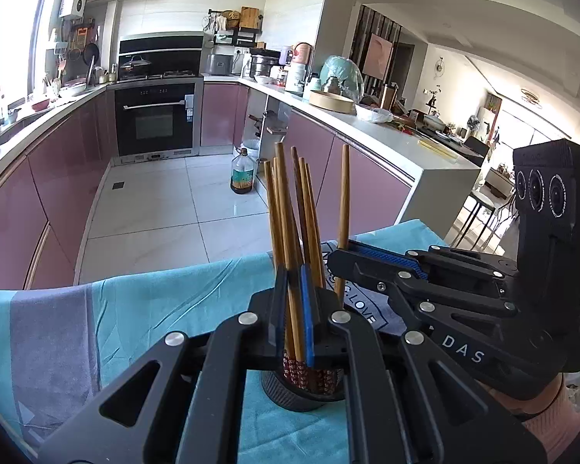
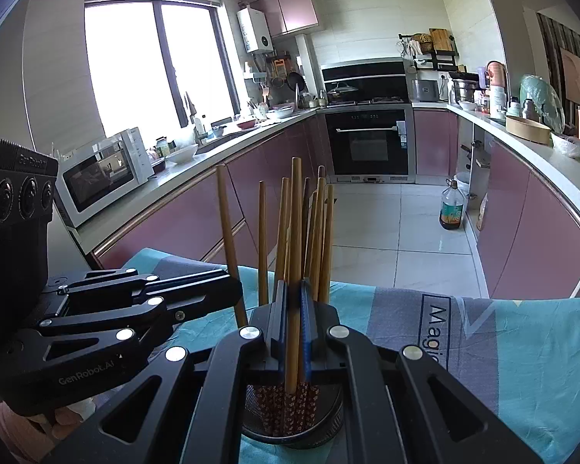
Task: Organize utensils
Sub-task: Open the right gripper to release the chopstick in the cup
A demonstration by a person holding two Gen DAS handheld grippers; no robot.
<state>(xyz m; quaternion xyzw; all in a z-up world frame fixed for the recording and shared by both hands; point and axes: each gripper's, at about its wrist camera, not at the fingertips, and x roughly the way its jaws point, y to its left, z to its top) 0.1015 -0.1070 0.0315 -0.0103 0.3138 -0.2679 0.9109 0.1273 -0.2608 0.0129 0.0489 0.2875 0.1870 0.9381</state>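
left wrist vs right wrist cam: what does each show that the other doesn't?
Left wrist only: the dining area past the counter's end, and the right gripper reaching in from the right, shut on a single chopstick.

Right wrist only: the window, the microwave on the counter, and the left gripper coming in from the left, also shut on one chopstick.

Both: the black holder full of chopsticks on the blue cloth, the oven and the oil bottle on the floor.

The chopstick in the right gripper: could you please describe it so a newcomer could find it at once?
On the blue cloth stands a dark round holder full of chopsticks. The right gripper is shut on one chopstick, plain and pale, upright, its top above its neighbours.
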